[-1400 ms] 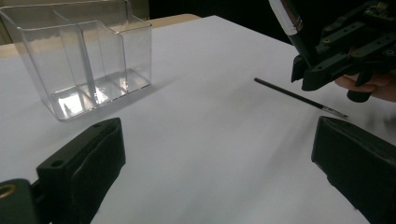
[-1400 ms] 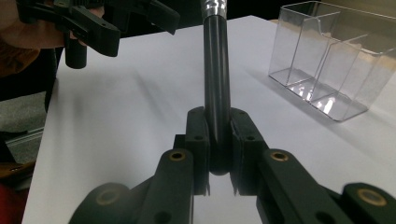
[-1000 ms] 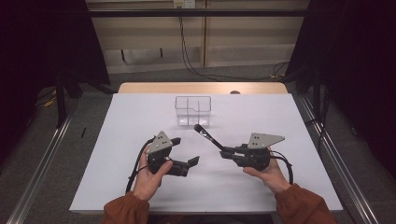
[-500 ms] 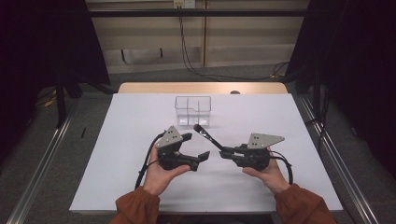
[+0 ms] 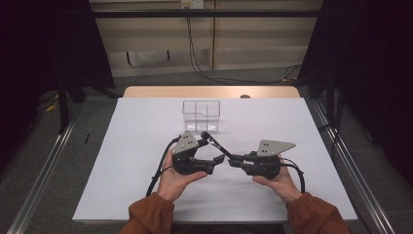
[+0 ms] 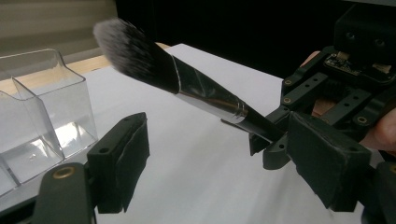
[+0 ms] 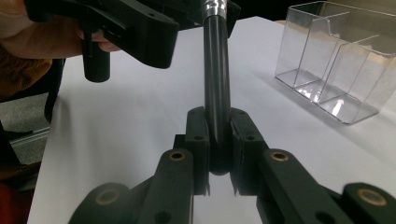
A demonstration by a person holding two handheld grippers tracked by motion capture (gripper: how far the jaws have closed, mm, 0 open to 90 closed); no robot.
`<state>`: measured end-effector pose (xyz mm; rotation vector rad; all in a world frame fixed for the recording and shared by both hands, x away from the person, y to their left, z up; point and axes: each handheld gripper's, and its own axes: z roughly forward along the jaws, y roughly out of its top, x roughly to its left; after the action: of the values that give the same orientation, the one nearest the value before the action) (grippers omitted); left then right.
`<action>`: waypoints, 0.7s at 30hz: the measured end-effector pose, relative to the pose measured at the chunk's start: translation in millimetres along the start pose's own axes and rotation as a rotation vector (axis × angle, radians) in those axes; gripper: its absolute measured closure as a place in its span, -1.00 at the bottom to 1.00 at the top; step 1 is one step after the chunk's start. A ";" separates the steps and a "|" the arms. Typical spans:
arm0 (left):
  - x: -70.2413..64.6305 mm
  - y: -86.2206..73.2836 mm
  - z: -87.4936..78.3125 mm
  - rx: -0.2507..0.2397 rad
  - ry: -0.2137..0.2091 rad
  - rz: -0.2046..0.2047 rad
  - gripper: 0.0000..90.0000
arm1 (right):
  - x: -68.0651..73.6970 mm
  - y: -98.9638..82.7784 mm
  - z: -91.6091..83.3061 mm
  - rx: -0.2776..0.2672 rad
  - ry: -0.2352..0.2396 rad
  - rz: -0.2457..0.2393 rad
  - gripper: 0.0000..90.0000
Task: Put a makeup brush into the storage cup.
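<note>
Clamping a makeup brush (image 7: 217, 79) handle, right tool (image 7: 218, 154) tight, left tool (image 6: 219, 163) closing, pads clear of it

Lab: black curtains (image 5: 44, 44), rig table (image 5: 146, 122)

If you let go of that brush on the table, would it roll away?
Probably a bit. The brush has a round, smooth, shiny handle, so it may roll and feel slippery. Its fluffy bristles look soft and would likely bend when pushed. It seems light and stiff: the right tongs hold it out by the handle's end without sagging.
</note>
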<state>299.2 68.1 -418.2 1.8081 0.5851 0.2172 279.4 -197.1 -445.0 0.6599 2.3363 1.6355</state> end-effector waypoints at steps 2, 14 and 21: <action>0.3 0.5 0.6 -0.010 -0.001 -0.007 -0.42 | -0.3 -0.2 0.2 0.000 0.000 0.000 0.79; 1.9 2.5 8.5 -0.033 0.005 -0.071 -0.17 | -1.0 -1.7 0.7 0.001 -0.004 0.008 0.79; -0.6 0.9 9.3 -0.058 -0.021 -0.132 0.17 | -1.5 -2.9 1.0 0.006 -0.003 0.010 0.79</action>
<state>302.9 59.8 -420.3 1.7067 0.6741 0.1241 280.5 -197.8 -448.2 0.6761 2.3406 1.6313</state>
